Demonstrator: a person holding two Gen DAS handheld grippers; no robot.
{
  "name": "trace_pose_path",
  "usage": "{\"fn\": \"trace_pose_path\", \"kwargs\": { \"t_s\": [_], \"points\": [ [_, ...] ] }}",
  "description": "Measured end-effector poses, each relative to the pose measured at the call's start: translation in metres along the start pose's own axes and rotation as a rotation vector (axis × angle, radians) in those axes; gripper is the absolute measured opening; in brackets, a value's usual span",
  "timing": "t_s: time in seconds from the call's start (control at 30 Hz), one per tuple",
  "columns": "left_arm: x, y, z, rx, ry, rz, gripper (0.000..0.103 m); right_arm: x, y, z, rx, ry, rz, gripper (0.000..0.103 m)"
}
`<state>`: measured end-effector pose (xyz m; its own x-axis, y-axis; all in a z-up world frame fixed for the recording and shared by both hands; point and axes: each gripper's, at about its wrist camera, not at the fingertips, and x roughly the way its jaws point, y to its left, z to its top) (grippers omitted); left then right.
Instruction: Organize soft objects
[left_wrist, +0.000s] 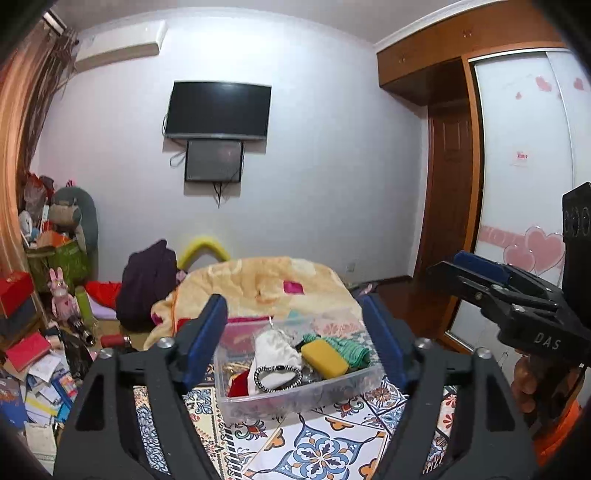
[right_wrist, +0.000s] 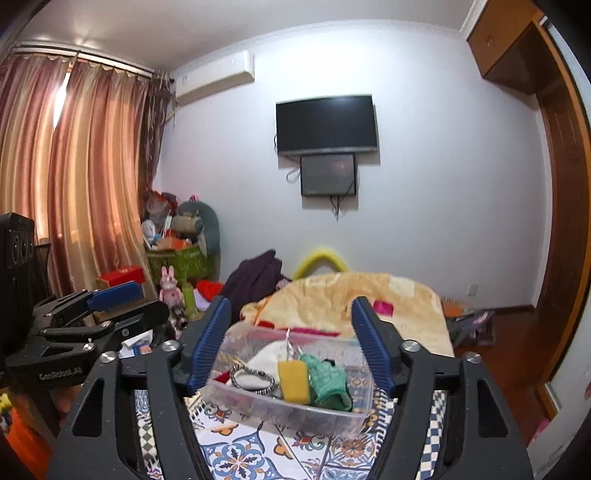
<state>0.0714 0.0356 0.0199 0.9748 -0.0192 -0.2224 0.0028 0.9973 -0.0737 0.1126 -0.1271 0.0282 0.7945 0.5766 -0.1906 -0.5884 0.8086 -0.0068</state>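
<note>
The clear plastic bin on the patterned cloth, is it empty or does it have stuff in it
Not empty. The clear bin holds a yellow sponge, green knit cloth, white cloth and a black-and-white band. No lid is on it.

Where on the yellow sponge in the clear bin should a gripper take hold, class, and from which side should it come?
Grip the yellow sponge across its two long sides, coming down from above. It lies on top of the pile in the clear bin, top face exposed, and the bin walls block a sideways approach. The green knit cloth crowds one long edge, so that finger probably has to nudge in beside it.
</note>
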Motion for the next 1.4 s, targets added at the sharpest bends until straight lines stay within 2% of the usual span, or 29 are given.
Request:
{"fn": "trace_pose_path", "kwargs": {
  "t_s": [0.07,0.13,0.2,0.27,0.73,1.4],
  "points": [
    [-0.007,-0.002,0.003,0.008,-0.017,0.007,0.085,-0.006,0.003,0.003,-0.004,-0.020,0.004,0.072],
    [-0.013,-0.003,0.005,0.006,-0.028,0.008,0.098,-0.008,0.005,0.004,-0.008,-0.028,0.009,0.073],
    [-0.020,-0.004,0.006,-0.004,-0.044,0.012,0.103,-0.009,0.008,0.004,-0.007,-0.035,0.010,0.076],
    [-0.024,-0.005,0.007,-0.004,-0.055,0.022,0.103,-0.010,0.009,0.002,-0.004,-0.049,0.005,0.083],
    [-0.028,-0.012,0.001,0.019,-0.071,0.052,0.103,-0.015,0.009,-0.013,0.020,-0.037,0.027,0.089],
    [-0.027,-0.015,-0.003,0.026,-0.055,0.045,0.103,-0.018,0.005,-0.015,0.035,-0.023,0.030,0.095]
  ]
}}
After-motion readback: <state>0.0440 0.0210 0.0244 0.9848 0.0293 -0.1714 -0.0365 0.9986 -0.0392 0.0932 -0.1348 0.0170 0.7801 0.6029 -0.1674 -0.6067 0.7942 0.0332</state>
